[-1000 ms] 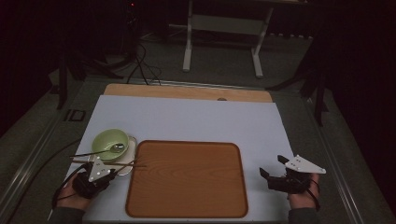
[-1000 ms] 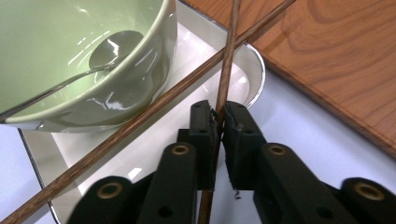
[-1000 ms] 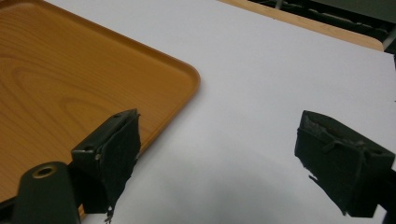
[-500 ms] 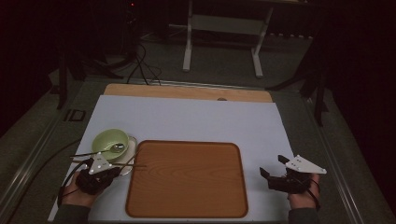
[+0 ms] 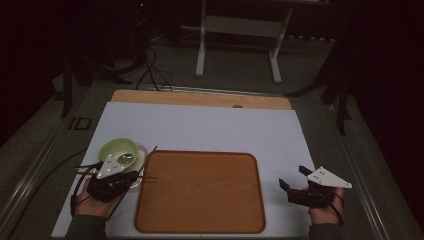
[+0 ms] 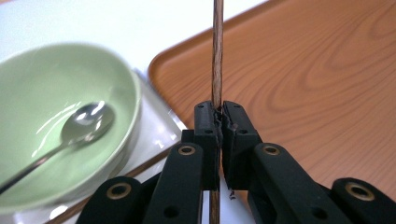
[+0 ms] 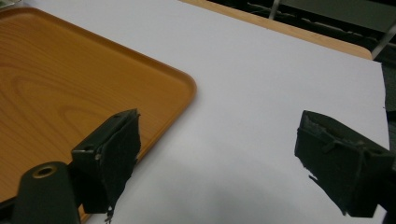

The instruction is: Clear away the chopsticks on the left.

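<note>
A: Where is the thin dark wooden chopstick (image 6: 217,56)?

B: It is clamped by the left gripper (image 6: 220,122) beside the green ceramic bowl (image 6: 60,84), over the tray edge (light, stiff, probably slippery). It should be gripped mid-length.

A: And the right gripper (image 7: 224,154)?

B: It is held wide open, empty.

The left gripper (image 5: 131,176), clamped on the chopstick (image 6: 217,56), now sits higher and nearer the person than a second ago, and the stick points steeply past the bowl (image 5: 118,150) instead of lying flat.
</note>
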The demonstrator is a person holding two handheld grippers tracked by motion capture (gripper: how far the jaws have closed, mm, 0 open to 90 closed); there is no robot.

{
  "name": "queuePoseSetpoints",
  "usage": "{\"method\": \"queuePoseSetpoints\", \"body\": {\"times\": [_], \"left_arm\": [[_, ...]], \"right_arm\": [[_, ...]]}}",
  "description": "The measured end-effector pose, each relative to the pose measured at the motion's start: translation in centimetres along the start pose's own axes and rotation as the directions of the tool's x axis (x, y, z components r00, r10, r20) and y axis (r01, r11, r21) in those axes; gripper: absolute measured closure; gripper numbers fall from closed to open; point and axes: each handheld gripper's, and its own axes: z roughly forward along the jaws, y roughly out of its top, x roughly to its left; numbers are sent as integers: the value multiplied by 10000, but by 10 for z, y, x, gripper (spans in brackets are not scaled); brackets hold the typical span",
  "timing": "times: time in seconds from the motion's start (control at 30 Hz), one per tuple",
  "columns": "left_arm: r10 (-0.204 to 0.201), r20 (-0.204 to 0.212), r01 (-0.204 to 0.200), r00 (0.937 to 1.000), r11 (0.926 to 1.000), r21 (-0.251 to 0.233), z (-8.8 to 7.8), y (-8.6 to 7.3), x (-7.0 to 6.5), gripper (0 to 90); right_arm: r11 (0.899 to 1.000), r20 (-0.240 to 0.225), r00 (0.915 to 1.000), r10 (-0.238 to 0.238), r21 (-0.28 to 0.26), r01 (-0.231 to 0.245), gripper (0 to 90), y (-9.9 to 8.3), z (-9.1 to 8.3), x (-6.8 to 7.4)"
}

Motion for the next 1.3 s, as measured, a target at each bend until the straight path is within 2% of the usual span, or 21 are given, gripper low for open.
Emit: {"method": "queuePoseSetpoints", "body": {"times": [0.2,0.47,0.6,0.73,0.8,0.87,1.03,1.13,1.3], "left_arm": [[-56,278,60,9996,9999,-128,0,14,-9,865],[-539,717,576,9960,9970,-509,-3,29,-14,865],[-859,1029,931,9910,9934,-673,-1,34,-17,865],[-1107,1305,1184,9852,9916,-528,6,38,-21,865],[-1303,1488,1396,9803,9887,-541,8,39,-22,865],[-1389,1417,1472,9801,9878,-501,13,38,-24,865],[-1891,1377,1938,9723,9808,-214,27,27,-26,865],[-2104,1192,2111,9703,9774,69,36,19,-25,864],[-2174,761,2137,9731,9754,543,51,13,-25,857]], "right_arm": [[9999,61,9999,86,-81,-86,141,0,-1,-1],[9999,73,9999,75,-86,-75,141,0,-2,-1],[9999,96,9999,80,-90,-79,141,0,-2,-1],[9999,90,9999,84,-98,-83,141,0,-2,-1],[9999,91,9999,76,-89,-76,141,0,-2,-1],[9999,102,9999,76,-99,-75,141,0,-2,-2],[9999,120,9999,101,-108,-100,141,0,-3,-2],[9999,109,9999,94,-126,-93,141,0,-3,-3],[9999,112,9999,92,-95,-91,141,0,-2,-3]]}}
